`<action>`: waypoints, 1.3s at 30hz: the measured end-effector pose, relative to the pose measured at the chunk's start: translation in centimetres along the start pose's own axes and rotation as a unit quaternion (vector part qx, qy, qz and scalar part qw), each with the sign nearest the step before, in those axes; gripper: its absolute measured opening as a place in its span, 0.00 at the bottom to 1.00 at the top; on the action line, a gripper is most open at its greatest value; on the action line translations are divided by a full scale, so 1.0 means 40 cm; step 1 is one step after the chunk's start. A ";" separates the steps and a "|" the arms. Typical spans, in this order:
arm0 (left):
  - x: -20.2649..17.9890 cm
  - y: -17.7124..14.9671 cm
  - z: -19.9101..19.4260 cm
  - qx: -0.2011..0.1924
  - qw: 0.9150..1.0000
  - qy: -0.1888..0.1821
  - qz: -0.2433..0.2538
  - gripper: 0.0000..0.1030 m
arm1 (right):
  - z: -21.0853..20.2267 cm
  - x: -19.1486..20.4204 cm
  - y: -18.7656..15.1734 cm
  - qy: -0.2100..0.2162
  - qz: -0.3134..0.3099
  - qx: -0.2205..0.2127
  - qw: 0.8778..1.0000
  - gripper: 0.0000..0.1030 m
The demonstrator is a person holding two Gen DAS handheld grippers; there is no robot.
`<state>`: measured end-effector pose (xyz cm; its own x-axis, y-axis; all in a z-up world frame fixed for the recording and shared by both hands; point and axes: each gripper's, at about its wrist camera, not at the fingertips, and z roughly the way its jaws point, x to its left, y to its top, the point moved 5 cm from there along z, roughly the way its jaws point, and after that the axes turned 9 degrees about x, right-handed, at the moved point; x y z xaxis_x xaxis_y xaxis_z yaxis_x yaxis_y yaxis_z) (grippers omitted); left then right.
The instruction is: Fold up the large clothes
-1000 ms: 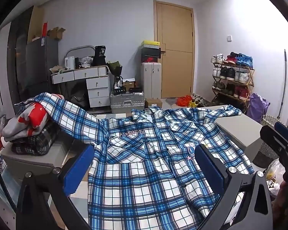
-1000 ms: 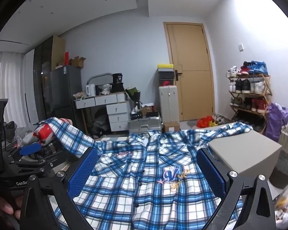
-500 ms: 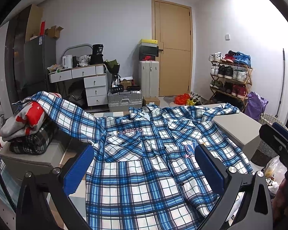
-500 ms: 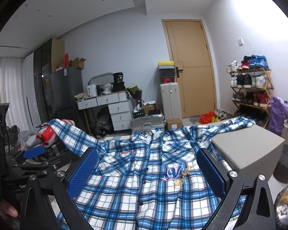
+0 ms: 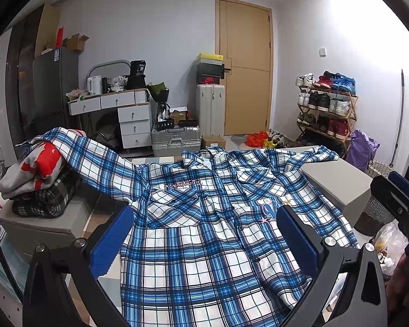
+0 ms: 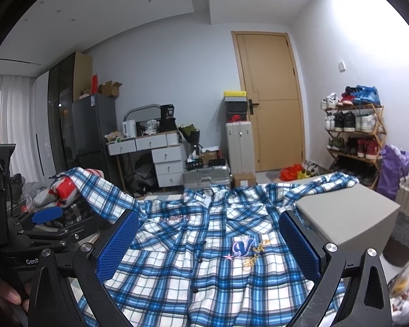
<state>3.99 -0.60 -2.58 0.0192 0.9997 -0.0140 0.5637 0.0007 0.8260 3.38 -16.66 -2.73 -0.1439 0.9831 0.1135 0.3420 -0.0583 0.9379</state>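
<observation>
The step in hand appears to be the start of folding: nothing is gripped and no fold is made.

At far left, a stack of folded clothes (image 5: pixel 38 185) sits on a low grey block; the left sleeve (image 5: pixel 95 160) of the plaid shirt (image 5: pixel 204 231) drapes over it. The shirt lies face up, buttoned, spread across the worktop (image 5: pixel 109 275), collar pointing away from the cameras.

The left gripper (image 5: pixel 204 234) hovers above the shirt's lower body, jaws wide apart and empty. The right gripper (image 6: pixel 207 245) hovers over the chest area, jaws likewise apart and empty.

At right, the right sleeve (image 5: pixel 313 154) lies across the far edge of a grey box (image 6: pixel 346 215).

The next move probably calls for bringing each sleeve inward, so each gripper must descend and pinch a single layer of cloth.

The shirt hem is cut off at the bottom edge of both views. The worktop is mostly hidden beneath the cloth. The left cuff cannot be made out clearly.
</observation>
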 end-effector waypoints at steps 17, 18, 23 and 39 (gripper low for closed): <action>0.007 0.003 -0.001 0.001 1.000 0.001 0.000 0.99 | 0.007 -0.005 -0.001 -0.002 0.002 0.004 1.000 1.00; 0.006 0.003 0.000 0.000 1.000 0.002 0.000 0.99 | 0.008 -0.004 -0.003 -0.003 0.001 0.004 1.000 1.00; 0.010 0.000 0.007 0.004 1.000 0.004 -0.002 0.99 | 0.012 -0.007 -0.012 -0.001 0.008 0.007 1.000 1.00; -0.004 -0.009 0.038 0.022 1.000 0.002 0.009 0.99 | 0.031 -0.034 -0.026 -0.007 0.022 0.018 1.000 1.00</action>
<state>5.05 -0.78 -3.73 0.0254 0.9997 0.0026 0.5994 -0.0173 0.8002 4.39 -17.72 -4.27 -0.1147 0.9820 0.1498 0.3811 -0.0958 0.9196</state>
